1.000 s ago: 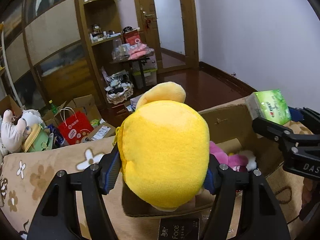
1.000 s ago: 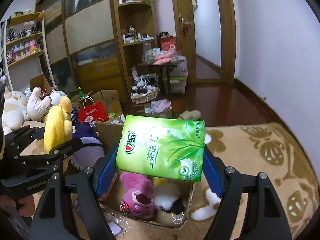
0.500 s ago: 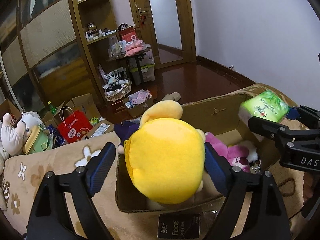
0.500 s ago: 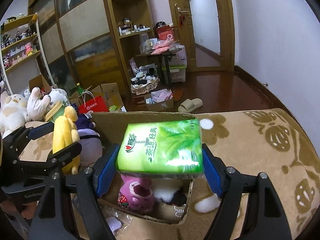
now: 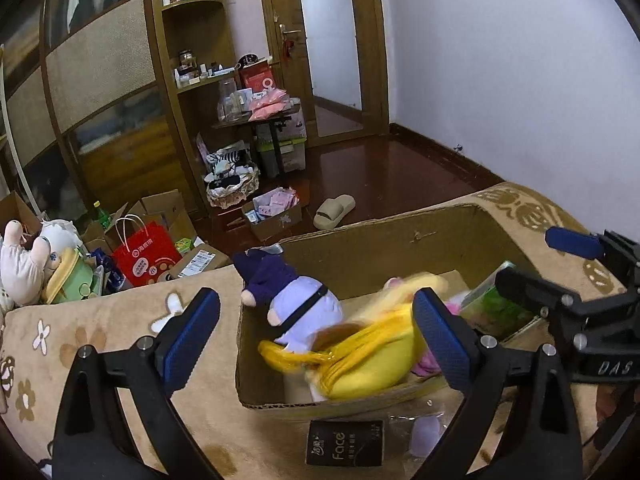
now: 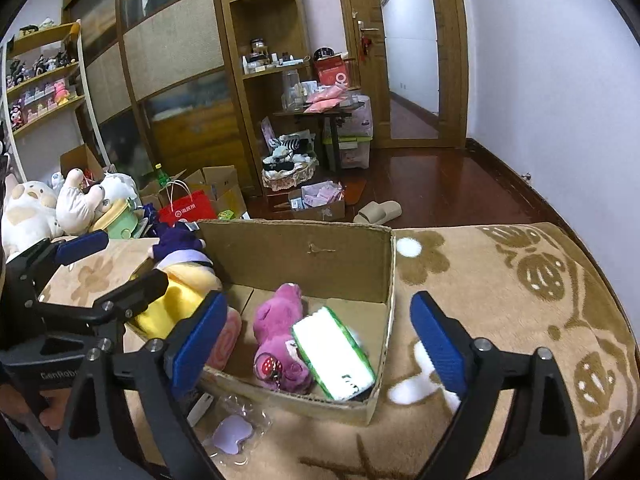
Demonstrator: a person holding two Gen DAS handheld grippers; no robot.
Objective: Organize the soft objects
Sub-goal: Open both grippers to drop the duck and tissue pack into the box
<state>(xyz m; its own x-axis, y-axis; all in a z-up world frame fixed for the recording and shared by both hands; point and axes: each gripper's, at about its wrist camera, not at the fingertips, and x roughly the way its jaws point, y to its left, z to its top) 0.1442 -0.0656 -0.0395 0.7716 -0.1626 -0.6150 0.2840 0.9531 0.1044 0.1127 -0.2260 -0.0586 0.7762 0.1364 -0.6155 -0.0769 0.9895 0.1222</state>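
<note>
Both released a moment ago: left hand-held gripper [image 5: 316,336] and right hand-held gripper [image 6: 318,340] spread empty, duck [image 5: 360,356] and tissues [image 6: 334,354] dropped into box [image 6: 296,254], lower centre.

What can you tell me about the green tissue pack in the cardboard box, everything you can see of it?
The green tissue pack is a soft, glossy plastic-wrapped rectangular pack with a leaf print; glare whitens its upper face. It lies tilted in the right near corner of the cardboard box, leaning beside the magenta plush bear and close to the box's right wall. Slightly motion-blurred. The open right gripper is above it, not holding it.
</note>
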